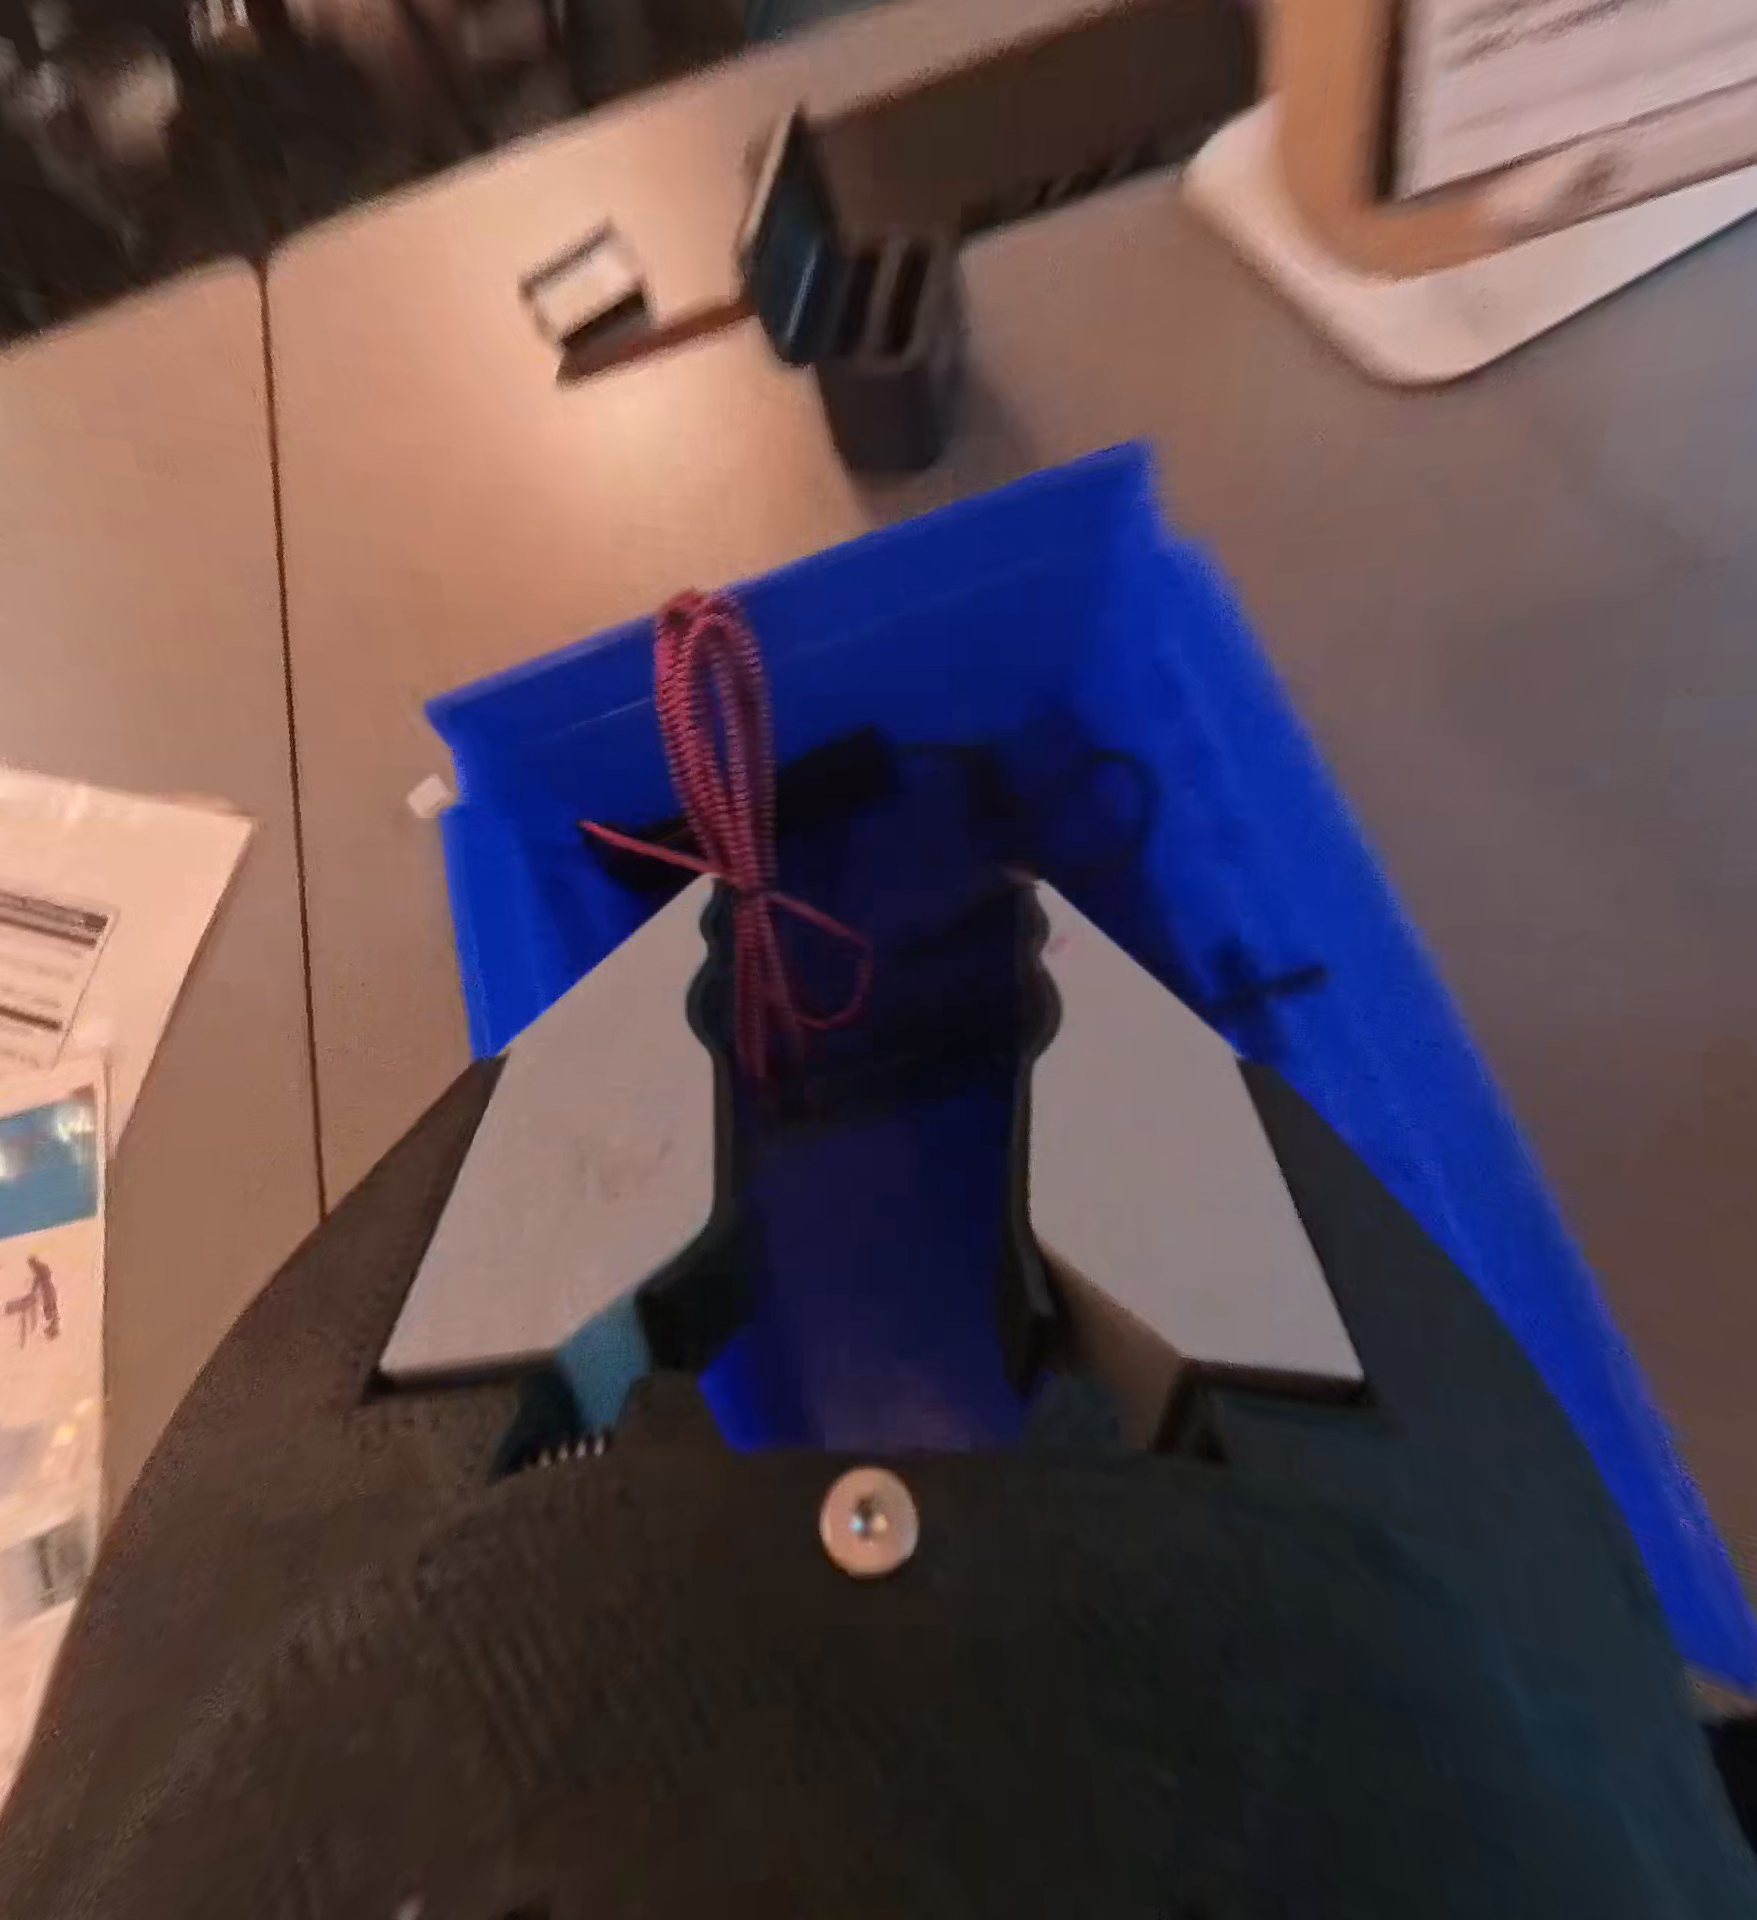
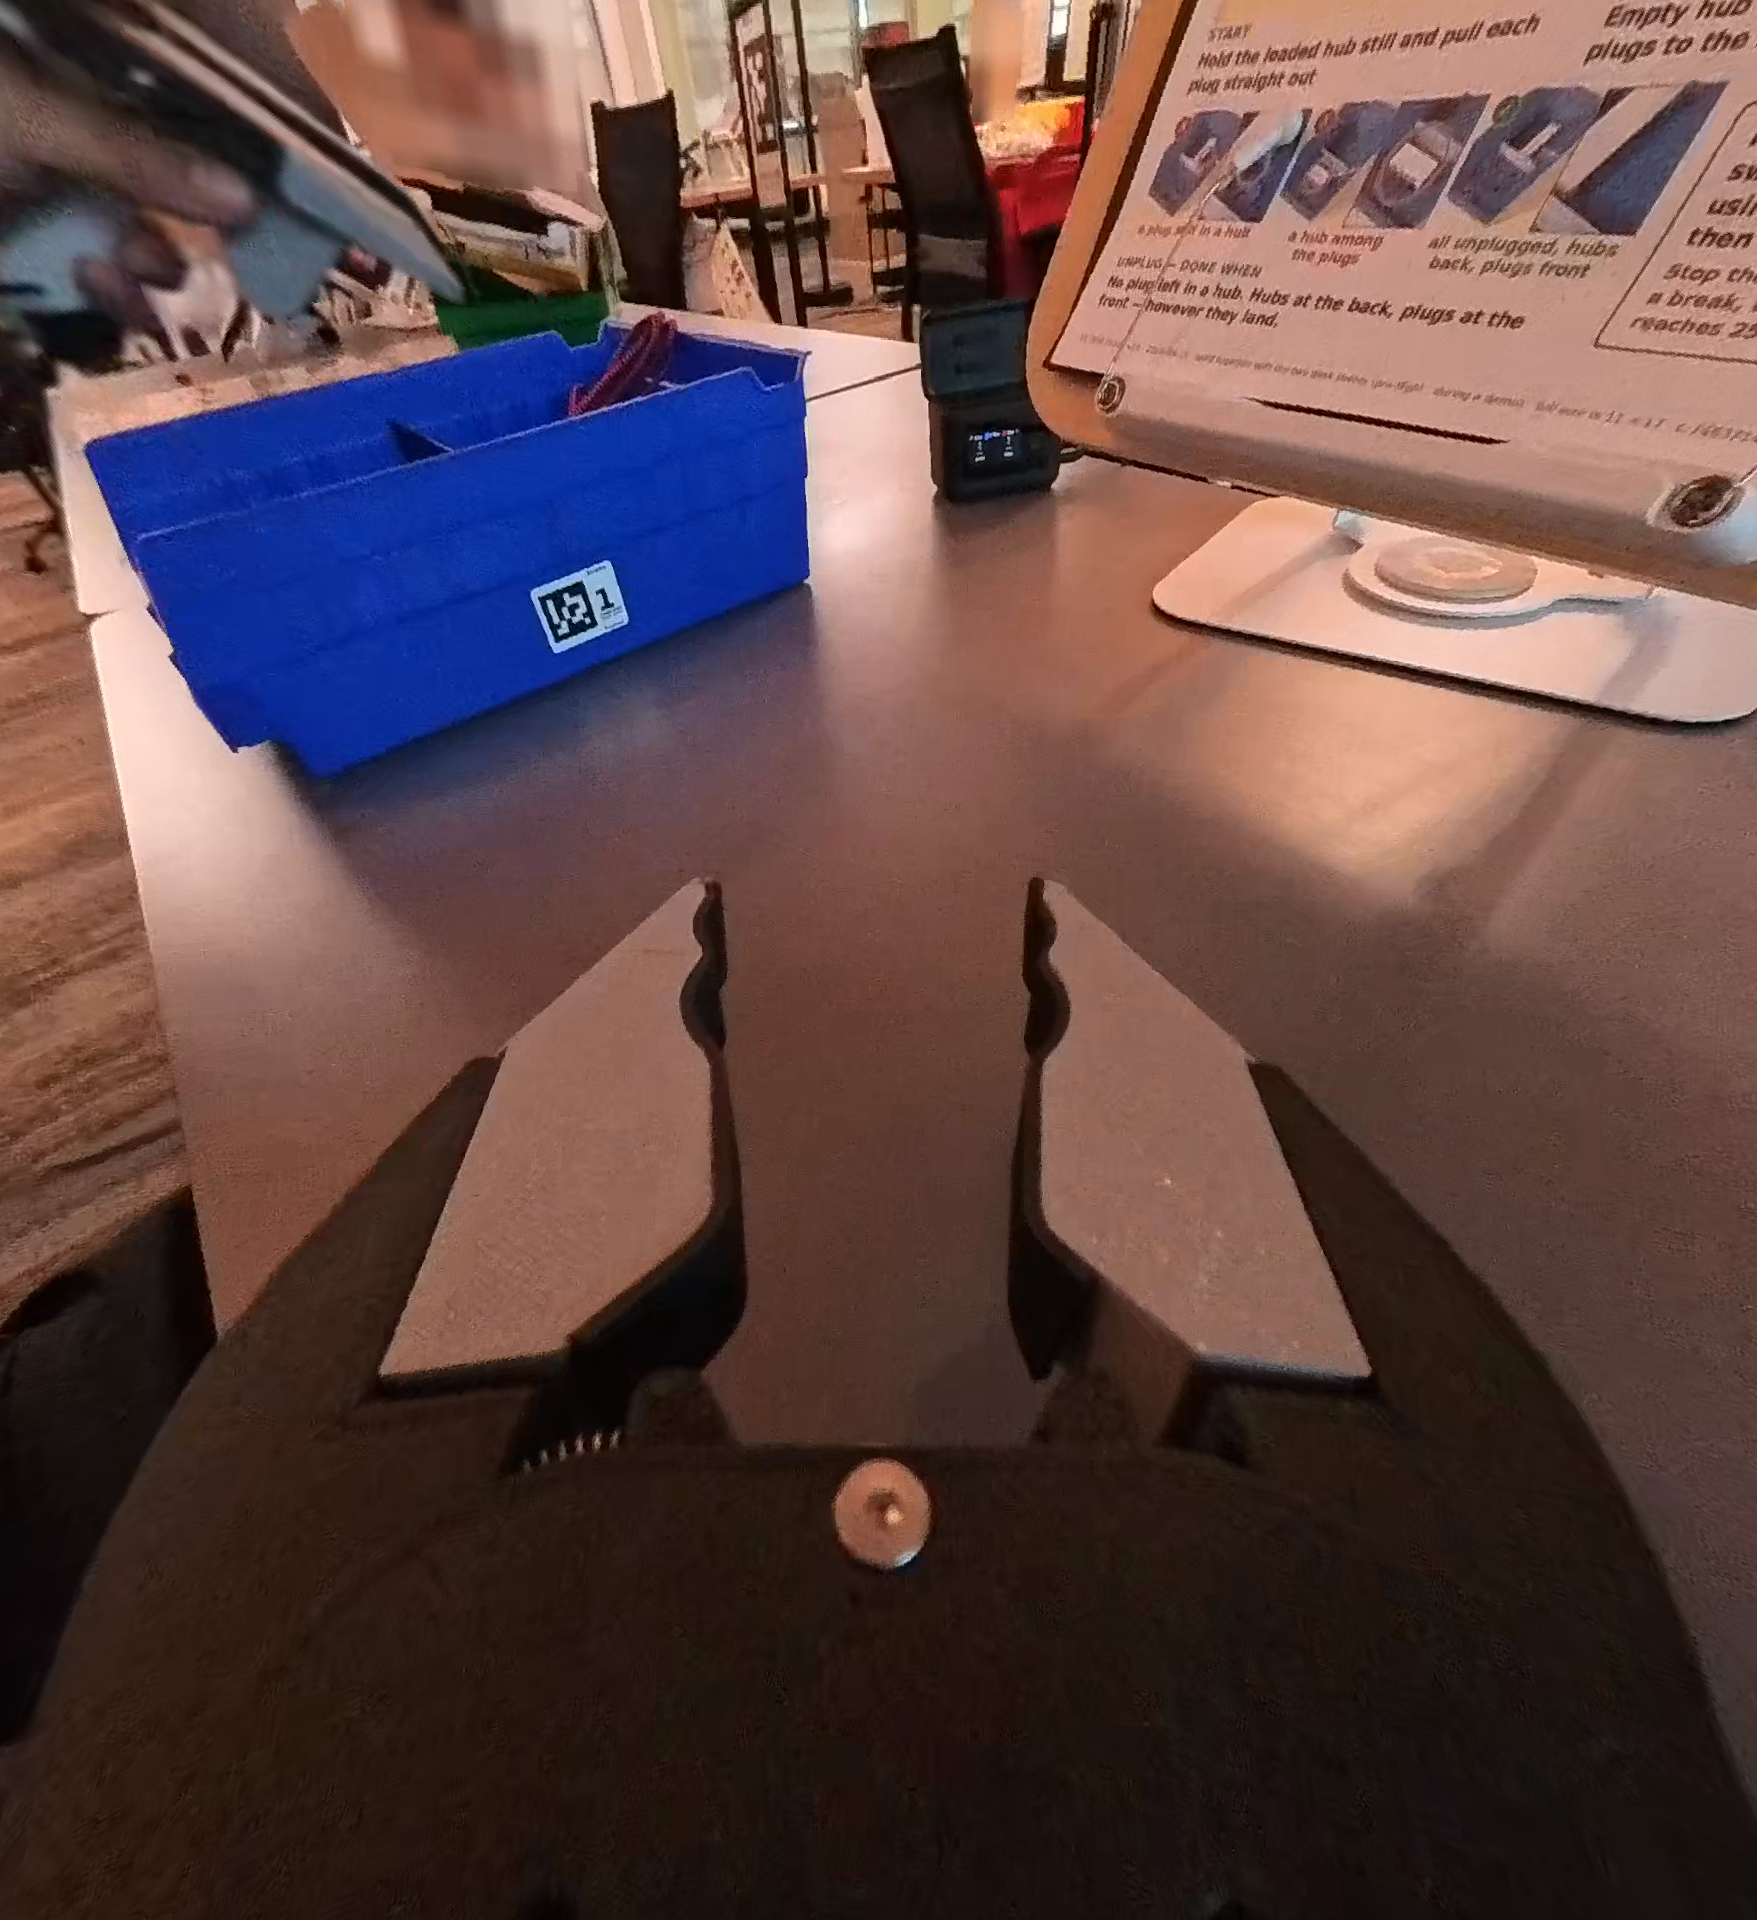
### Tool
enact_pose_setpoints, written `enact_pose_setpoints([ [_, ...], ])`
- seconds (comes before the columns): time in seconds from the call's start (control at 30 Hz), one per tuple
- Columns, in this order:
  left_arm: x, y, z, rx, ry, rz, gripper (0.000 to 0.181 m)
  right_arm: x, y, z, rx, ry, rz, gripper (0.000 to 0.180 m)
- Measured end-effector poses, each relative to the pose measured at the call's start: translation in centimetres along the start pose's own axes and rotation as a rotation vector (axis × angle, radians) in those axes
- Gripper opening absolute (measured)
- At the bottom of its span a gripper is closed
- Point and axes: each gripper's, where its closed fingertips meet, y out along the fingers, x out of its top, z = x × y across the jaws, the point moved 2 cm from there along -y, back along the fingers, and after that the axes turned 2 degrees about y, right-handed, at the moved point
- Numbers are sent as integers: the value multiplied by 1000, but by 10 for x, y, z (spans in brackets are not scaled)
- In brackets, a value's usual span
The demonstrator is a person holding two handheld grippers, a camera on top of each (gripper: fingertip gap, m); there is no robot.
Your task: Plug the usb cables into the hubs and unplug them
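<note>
The left gripper (image 1: pixel 872 935), jaws apart and holding nothing, hangs over the blue bin (image 1: pixel 1269 831) where the red braided cable (image 1: pixel 718 748) (looped, tied) lies just beyond its fingertips.

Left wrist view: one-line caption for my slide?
Open left tool poised over the blue bin, above a bundled red cable.
</note>
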Motion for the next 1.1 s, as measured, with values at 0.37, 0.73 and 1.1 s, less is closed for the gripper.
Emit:
enact_pose_setpoints([
  [0.37,-19,76,33,92,109,305,0,0,-1,4,-10,-43,-1,52],
  [0.73,26,19,11,45,66,193,0,-1,-3,7,-25,-69,2,51],
  [1.1,-36,92,39,223,-26,353,28,-4,-4,10,11,-55,13,49],
])
